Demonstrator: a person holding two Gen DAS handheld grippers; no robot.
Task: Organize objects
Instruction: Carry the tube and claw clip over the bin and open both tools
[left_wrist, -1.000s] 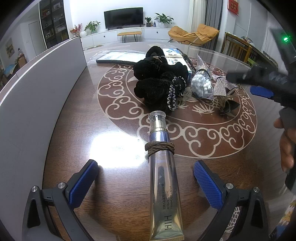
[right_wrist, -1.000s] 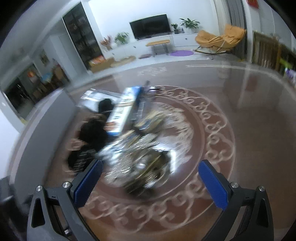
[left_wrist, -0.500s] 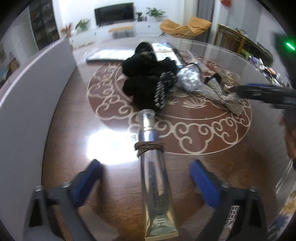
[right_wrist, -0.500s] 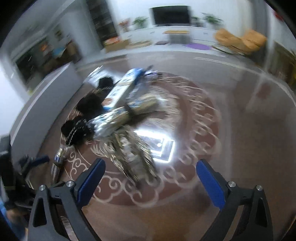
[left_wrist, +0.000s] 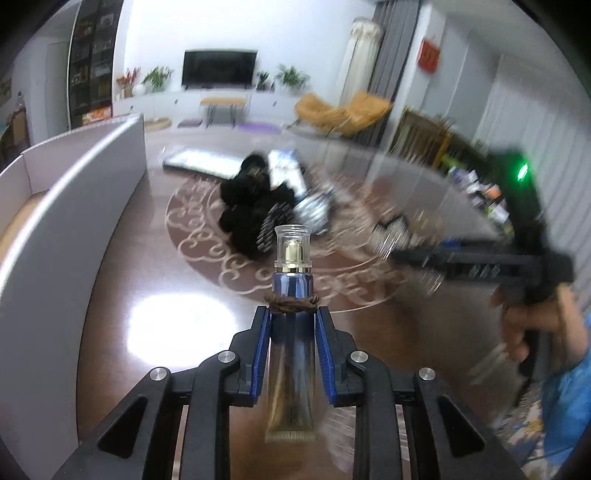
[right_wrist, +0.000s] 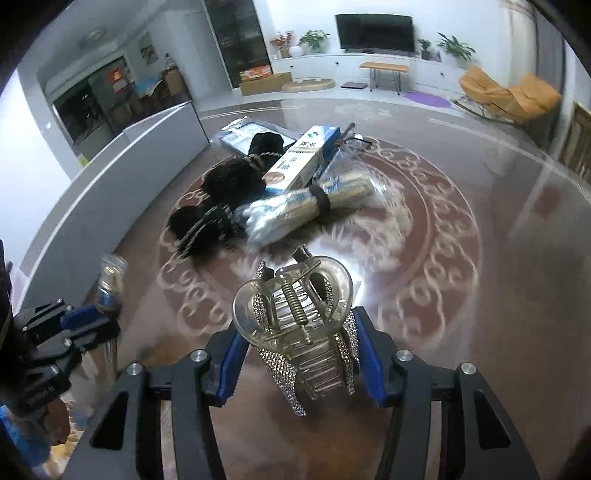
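My left gripper (left_wrist: 292, 321) is shut on a silver cosmetic tube (left_wrist: 291, 354) with a clear cap and a brown hair tie around its neck, held above the brown table (left_wrist: 122, 280). My right gripper (right_wrist: 295, 325) is shut on a clear rhinestone hair claw clip (right_wrist: 295, 325), lifted off the table. The right gripper also shows in the left wrist view (left_wrist: 406, 254), and the left gripper with the tube shows at the left of the right wrist view (right_wrist: 88, 314). Black scrunchies (right_wrist: 218, 199), a cotton swab bag (right_wrist: 295, 214) and a blue-white box (right_wrist: 303, 158) lie piled mid-table.
A white open box (left_wrist: 74, 199) stands along the table's left side, also in the right wrist view (right_wrist: 122, 166). A flat packet (left_wrist: 199, 162) lies at the far side of the pile. A cluttered side table (left_wrist: 480, 192) stands at the right.
My left gripper has closed on the tube and lifted it off the table. My right gripper has closed on the hair claw clip and lifted it from the pile.
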